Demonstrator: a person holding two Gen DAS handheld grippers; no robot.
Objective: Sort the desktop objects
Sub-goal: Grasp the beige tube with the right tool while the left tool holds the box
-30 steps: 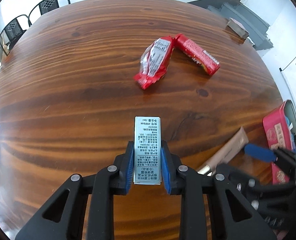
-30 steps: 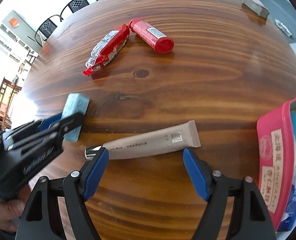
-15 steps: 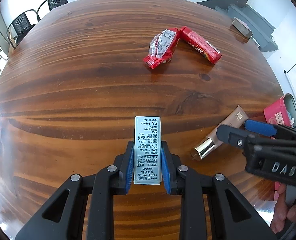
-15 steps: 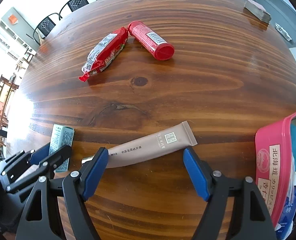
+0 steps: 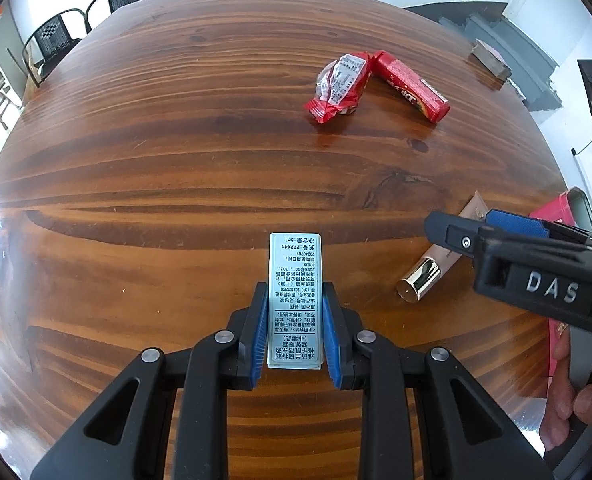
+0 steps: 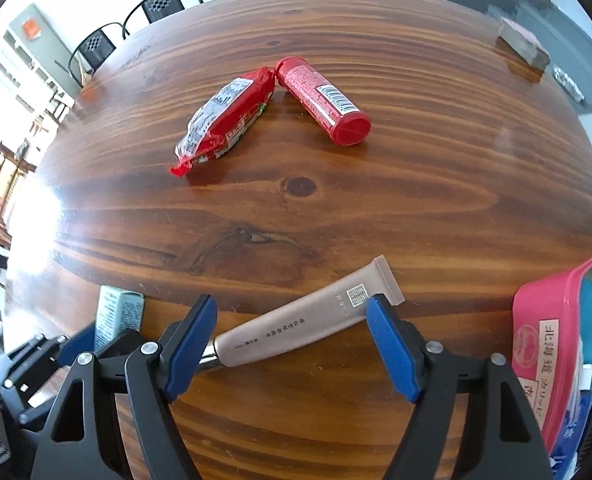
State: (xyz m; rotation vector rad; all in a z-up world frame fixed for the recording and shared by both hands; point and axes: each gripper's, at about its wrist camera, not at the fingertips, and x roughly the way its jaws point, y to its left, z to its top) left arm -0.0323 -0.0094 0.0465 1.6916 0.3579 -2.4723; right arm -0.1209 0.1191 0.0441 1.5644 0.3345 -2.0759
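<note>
Two views. Left wrist: your left tool is clamped on the pale box only by its near half, above the worktop's near edge; a swing could lever it loose. Right wrist: your right tool stands wide apart, straddling the beige tube lengthwise near the pink container; closing now risks pinching only the crimped end and spinning the tube.

left tongs: clamped (pads pressing both sides of held item) | right tongs: spread wide, low
</note>
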